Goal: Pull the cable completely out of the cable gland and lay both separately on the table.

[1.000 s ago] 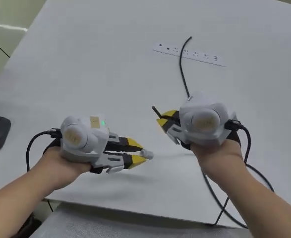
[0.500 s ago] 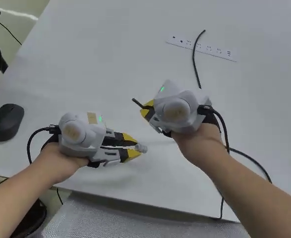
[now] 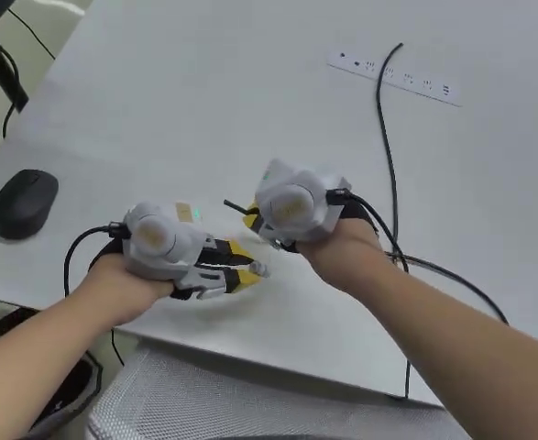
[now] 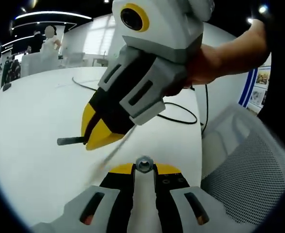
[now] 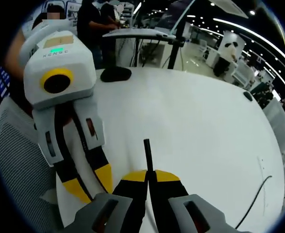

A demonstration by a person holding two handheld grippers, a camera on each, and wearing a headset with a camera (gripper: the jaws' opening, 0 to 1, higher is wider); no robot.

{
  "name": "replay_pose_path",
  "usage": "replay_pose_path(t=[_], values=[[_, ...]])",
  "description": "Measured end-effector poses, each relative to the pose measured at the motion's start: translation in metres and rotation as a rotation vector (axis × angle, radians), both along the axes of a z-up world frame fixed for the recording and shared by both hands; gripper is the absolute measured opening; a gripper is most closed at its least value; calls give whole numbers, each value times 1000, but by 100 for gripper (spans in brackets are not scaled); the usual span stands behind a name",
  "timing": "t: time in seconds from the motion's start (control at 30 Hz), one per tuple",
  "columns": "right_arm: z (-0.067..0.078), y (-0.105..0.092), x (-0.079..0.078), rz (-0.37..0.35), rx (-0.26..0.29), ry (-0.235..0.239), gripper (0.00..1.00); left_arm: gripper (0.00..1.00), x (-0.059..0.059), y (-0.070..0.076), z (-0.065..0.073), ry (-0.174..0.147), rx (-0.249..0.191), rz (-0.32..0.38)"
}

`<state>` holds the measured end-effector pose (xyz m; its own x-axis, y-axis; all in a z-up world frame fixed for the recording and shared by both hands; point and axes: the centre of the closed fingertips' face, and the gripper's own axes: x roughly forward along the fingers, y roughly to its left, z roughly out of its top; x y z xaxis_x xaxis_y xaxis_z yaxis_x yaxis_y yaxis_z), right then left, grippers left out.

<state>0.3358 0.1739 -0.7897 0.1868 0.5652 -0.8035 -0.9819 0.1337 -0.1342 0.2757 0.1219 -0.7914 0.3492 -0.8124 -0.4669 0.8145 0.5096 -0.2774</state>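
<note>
My left gripper (image 3: 244, 269) (image 4: 143, 171) is shut on a small grey cable gland (image 3: 260, 269) (image 4: 143, 163), held low over the white table (image 3: 159, 110) near its front edge. My right gripper (image 3: 249, 217) (image 5: 147, 174) is shut on a black cable (image 3: 385, 137). The cable's short free end (image 3: 233, 205) (image 5: 146, 153) sticks out past the jaws. The cable end is apart from the gland, just beyond and above it. In the left gripper view the right gripper (image 4: 96, 138) hangs close ahead with the cable end (image 4: 70, 141) pointing left.
A black mouse (image 3: 25, 203) (image 5: 115, 74) lies at the table's left. A white power strip (image 3: 394, 75) lies at the back, with the cable running past it. A grey mesh chair (image 3: 204, 408) sits under the front edge. People and benches stand beyond the table.
My right gripper has come left and closer with the cable end, now just beyond the left gripper's tips. The left gripper has stayed put with the gland. The head camera has shifted.
</note>
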Motion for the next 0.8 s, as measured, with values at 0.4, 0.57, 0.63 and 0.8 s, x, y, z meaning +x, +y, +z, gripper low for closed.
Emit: replay_pose_path(t=[0.4,0.57,0.63,0.8], values=[[-9,0,2,-5,38,58,0,15,4,5,-11,5,34,33],[-19,0,0,-9,35,77,0,15,6,11,-14,-11,66,47],[-20,0,-1,-2,43,72,0,15,6,14,-15,-8,67,52],[-27,-4,-4,6,29,78,0,15,5,17,-16,-7,80,57]])
